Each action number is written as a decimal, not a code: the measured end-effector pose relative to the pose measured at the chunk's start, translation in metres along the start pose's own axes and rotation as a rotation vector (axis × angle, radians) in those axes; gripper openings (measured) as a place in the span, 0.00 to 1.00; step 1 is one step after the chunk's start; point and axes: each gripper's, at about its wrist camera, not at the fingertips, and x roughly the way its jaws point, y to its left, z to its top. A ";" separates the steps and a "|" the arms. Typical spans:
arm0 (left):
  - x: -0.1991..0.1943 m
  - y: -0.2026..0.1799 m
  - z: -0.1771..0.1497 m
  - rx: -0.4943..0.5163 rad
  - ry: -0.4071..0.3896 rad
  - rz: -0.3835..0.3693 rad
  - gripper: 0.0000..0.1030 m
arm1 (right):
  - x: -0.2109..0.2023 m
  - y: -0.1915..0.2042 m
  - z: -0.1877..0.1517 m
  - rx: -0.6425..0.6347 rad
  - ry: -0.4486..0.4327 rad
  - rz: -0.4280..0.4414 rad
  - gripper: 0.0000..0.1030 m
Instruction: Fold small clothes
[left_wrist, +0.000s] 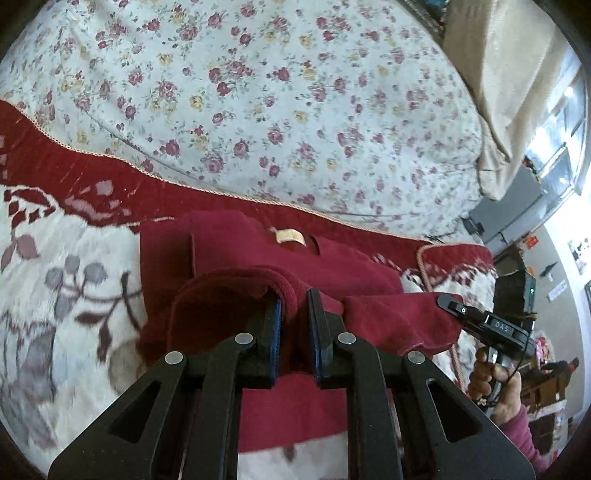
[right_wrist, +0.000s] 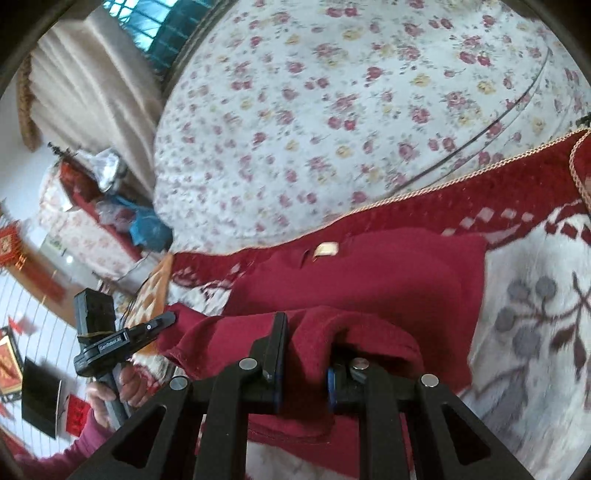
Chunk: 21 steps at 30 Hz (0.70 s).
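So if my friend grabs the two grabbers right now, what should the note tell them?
Left gripper: shut on the near hem of the dark red garment.
Right gripper: shut on the same hem, further along.
Garment: lies on the red and white blanket, tan neck label at the far end, near edge lifted off the blanket by both grippers.
Done: both corners gripped, fold begun.
Left: probably carry the hem over toward the label, lay it flat, let go, then finish folding.
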 end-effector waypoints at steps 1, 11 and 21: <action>0.007 0.002 0.004 -0.007 0.004 0.006 0.12 | 0.005 -0.004 0.004 0.012 -0.002 -0.010 0.15; 0.061 0.027 0.022 -0.051 0.055 0.048 0.12 | 0.050 -0.057 0.031 0.125 0.006 -0.076 0.15; 0.026 0.026 0.038 -0.037 -0.007 0.022 0.59 | 0.010 -0.047 0.032 0.102 -0.066 -0.088 0.51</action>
